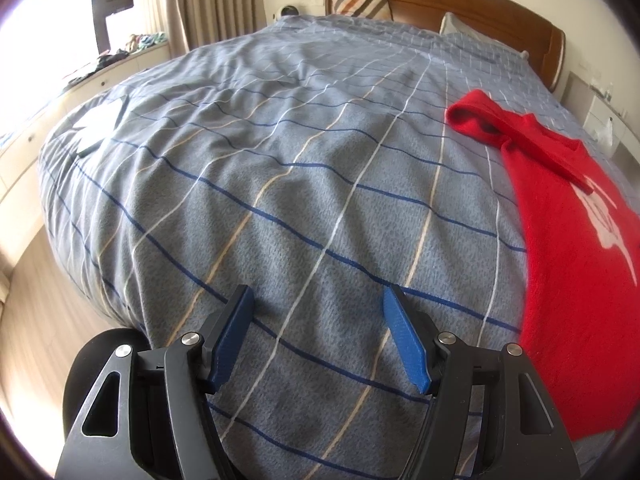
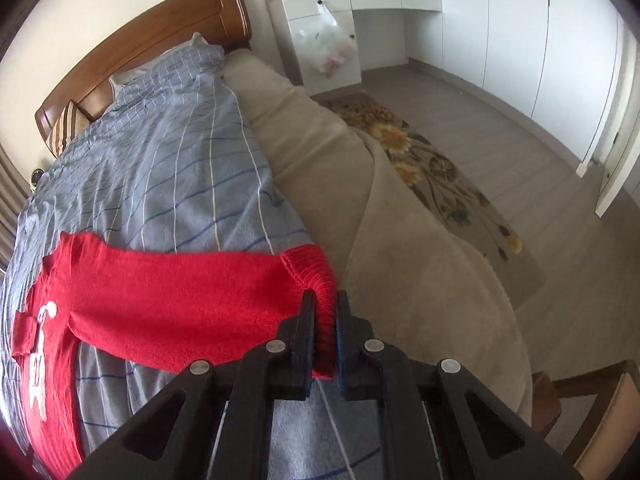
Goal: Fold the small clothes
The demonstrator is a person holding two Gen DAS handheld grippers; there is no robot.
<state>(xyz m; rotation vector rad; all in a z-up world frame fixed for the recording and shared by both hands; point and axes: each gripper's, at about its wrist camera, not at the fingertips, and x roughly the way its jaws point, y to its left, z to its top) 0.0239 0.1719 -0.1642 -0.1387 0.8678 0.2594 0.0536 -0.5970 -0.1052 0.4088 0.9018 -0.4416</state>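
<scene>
**Sleeve pinched, folding barely begun**

Clamped on the ribbed cuff [image 2: 316, 280] in the right gripper [image 2: 323, 320]. Spread wide over bare duvet [image 1: 280, 168] at the left gripper [image 1: 318, 332], holding nothing. Red sweater [image 2: 168, 304] lying mostly flat on the bed, sleeve stretched outward; body and other sleeve apparently yet to fold.

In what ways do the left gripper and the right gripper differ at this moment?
The left gripper is open with nothing between its blue pads; the right gripper is shut on the red sweater's ribbed cuff. The left hangs over bare checked bedspread, beside the sweater; the right is near the bed's edge. Both are black and point downward.
</scene>
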